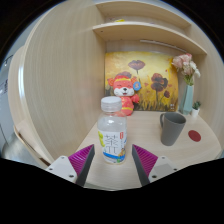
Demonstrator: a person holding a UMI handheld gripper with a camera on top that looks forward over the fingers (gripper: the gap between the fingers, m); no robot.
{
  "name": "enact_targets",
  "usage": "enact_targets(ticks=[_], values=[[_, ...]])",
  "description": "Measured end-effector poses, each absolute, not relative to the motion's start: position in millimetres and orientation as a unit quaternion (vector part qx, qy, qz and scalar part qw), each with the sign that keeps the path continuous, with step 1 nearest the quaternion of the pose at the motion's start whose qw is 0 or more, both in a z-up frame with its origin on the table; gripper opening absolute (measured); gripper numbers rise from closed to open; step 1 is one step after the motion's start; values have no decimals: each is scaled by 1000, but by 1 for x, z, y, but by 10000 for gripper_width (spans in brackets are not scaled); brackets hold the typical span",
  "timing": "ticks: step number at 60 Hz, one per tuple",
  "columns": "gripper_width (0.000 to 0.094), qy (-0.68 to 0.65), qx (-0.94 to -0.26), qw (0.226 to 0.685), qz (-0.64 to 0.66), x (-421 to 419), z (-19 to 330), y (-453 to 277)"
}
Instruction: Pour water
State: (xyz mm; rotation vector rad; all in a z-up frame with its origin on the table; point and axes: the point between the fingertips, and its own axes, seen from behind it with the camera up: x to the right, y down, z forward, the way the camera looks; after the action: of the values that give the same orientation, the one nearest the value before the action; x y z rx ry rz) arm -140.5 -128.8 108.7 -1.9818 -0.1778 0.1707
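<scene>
A clear plastic bottle (pixel 112 130) with a white cap and a white, green and blue label stands upright on the pale table (pixel 150 135). It stands between my gripper's (pixel 113 160) fingers, with a gap at each side. The magenta pads (pixel 82 158) are open and do not touch it. A grey mug (pixel 173 127) stands to the right of the bottle, a little farther off, its handle on the left side.
An orange plush toy (pixel 123 90) sits behind the bottle before a flower picture (pixel 150 75). A vase with flowers (pixel 186 85) stands at the far right. A red disc (pixel 195 134) lies right of the mug. Wooden shelves (pixel 140 30) hang above.
</scene>
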Motion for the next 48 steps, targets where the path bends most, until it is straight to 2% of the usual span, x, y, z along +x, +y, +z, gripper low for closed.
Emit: enact_targets(ticks=[14, 15, 19, 22, 35, 48], values=[[744, -64, -808, 582, 60, -134, 125, -66], [739, -62, -815, 573, 60, -140, 122, -55], [668, -65, -807, 584, 61, -141, 127, -44], [564, -73, -799, 593, 66, -144, 133, -36], [417, -75, -786, 610, 71, -150, 138, -41], [410, -55, -788, 604, 104, -157, 138, -38]])
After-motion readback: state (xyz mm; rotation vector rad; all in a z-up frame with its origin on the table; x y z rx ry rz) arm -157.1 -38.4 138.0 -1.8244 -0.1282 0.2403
